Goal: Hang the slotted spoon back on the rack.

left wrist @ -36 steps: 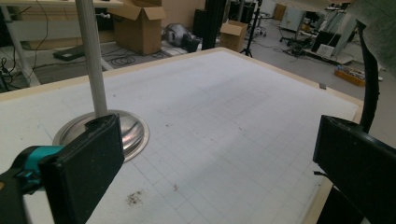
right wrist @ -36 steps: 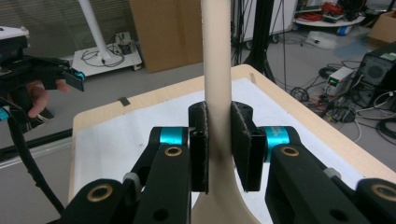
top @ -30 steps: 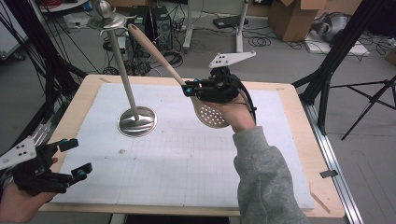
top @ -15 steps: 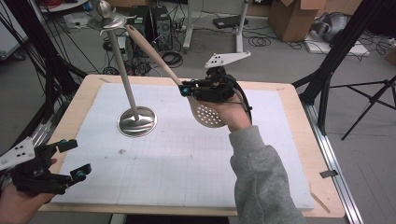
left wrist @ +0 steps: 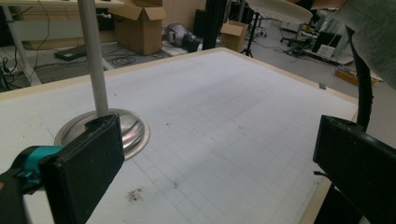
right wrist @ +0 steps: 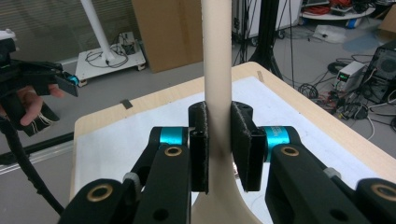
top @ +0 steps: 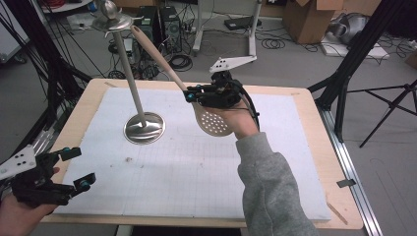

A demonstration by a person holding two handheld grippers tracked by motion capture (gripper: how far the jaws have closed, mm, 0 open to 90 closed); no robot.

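A cream slotted spoon (top: pixel 212 120) is held in the air above the white mat, its perforated bowl low and its long handle (top: pixel 157 59) slanting up toward the top of a metal stand. My right gripper (top: pixel 193 94) is shut on the handle just above the bowl; its pads clamp the cream handle (right wrist: pixel 217 70) in the right gripper view. The metal stand (top: pixel 134 96) has a round shiny base (left wrist: pixel 133 128) on the mat and a small disc at its top. My left gripper (top: pixel 76 167) is open at the mat's near left corner, holding nothing.
The white gridded mat (top: pixel 196 162) covers a wooden table (top: pixel 319 147). Black tripod legs (top: pixel 344 83) stand to the right of the table, cables, computer cases and cardboard boxes (top: pixel 307 19) lie on the floor behind. A black cable (left wrist: pixel 364 88) trails from the right gripper.
The right gripper has carried the spoon slightly left and away, bringing the handle end nearer the stand's top. The left gripper has barely shifted.
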